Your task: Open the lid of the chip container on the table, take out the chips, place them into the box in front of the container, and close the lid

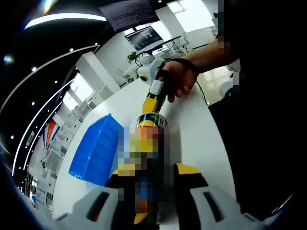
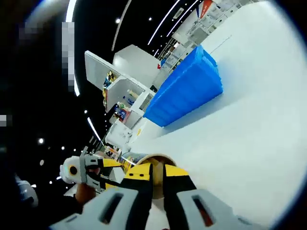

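The chip container (image 1: 152, 122) is a yellow and dark can, held up off the white table (image 1: 192, 134) with its body between my left gripper's (image 1: 157, 170) jaws, which are shut on it. A hand brings my right gripper (image 1: 154, 103) in from above, and its yellow jaws pinch the can's top end. In the right gripper view, my right gripper (image 2: 157, 175) has its jaws close together over the tan lid end (image 2: 156, 160) of the can (image 2: 136, 159). The left gripper (image 2: 103, 175) holds the can's body at the left. The blue box (image 1: 96, 148) lies on the table beside the can.
The blue box (image 2: 187, 88) sits further out on the white table (image 2: 249, 143), with bare tabletop around it. A person in dark clothes stands at the table's right edge in the left gripper view. Shelves and office furniture lie beyond.
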